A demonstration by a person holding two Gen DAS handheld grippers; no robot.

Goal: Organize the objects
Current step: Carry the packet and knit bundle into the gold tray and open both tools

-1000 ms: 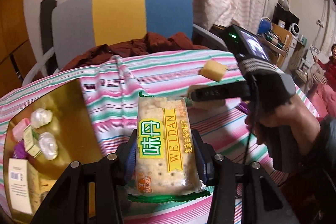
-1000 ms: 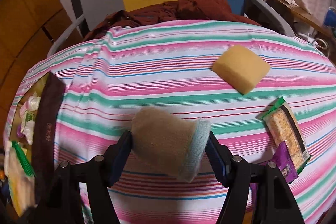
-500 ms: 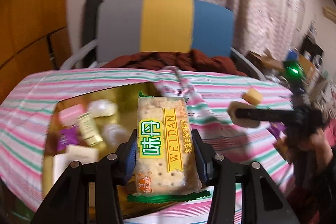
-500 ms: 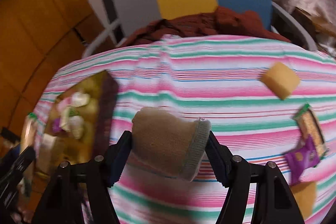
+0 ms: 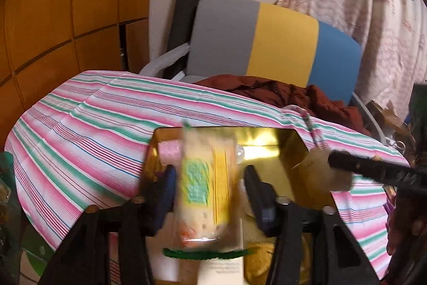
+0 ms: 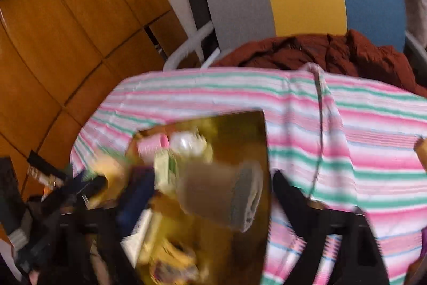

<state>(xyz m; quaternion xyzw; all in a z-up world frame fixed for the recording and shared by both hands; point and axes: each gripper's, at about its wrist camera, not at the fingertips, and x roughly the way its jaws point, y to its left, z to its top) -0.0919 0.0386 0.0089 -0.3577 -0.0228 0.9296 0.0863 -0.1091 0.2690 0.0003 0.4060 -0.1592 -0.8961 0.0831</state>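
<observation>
Gold box point(image 5: 267, 148) on striped tablecloth point(image 5: 88, 130)

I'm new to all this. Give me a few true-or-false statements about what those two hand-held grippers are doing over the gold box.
1. The left gripper holds a clear-wrapped cracker packet with green and yellow print. True.
2. The right gripper is empty. False: it grips a beige rolled sock with a grey cuff.
3. The shiny gold rectangular box already holds small items. True.
4. The tablecloth is plain white. False: it has pink, green and white stripes.
5. The chair back is entirely blue. False: it has grey, yellow and blue panels.
</observation>
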